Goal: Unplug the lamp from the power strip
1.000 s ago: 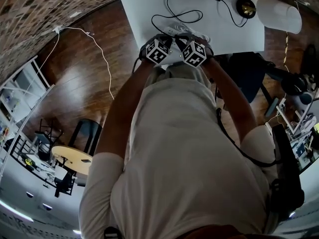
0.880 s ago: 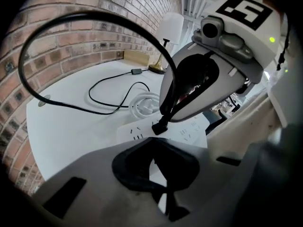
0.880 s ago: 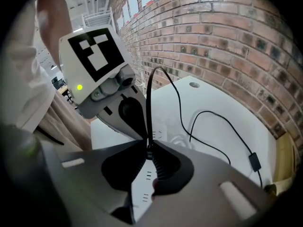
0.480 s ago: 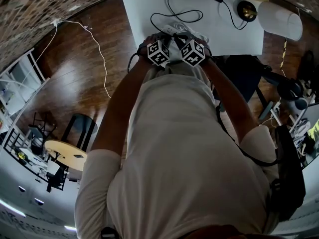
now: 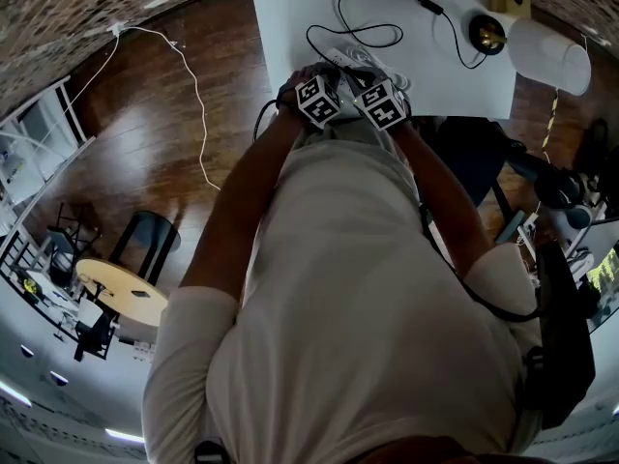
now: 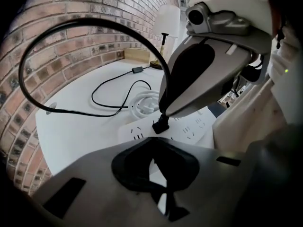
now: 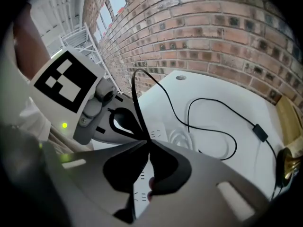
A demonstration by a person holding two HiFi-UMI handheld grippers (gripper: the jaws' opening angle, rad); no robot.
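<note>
A: Where is the plug [image 6: 161,125]; how will it handle?
B: Seated in the power strip [image 6: 135,132]; probably rigid and tight; lamp cord [image 7: 208,103] limp; grasp the plug body.
A: Grippers?
B: The right gripper [image 7: 146,141], jaws just closing, pinches the lamp cord at the plug; the left gripper [image 6: 152,145] is closed, empty.
A: Count?
B: One power strip; one plug; one lamp [image 6: 166,22].

I count two tongs, my left tongs [image 6: 154,141] and right tongs [image 7: 147,143]. One lamp [image 5: 548,54], one strip [image 6: 189,126], one plug [image 6: 161,125], one black cord [image 6: 90,21], one white coil [image 6: 142,108], one table [image 5: 290,8].
</note>
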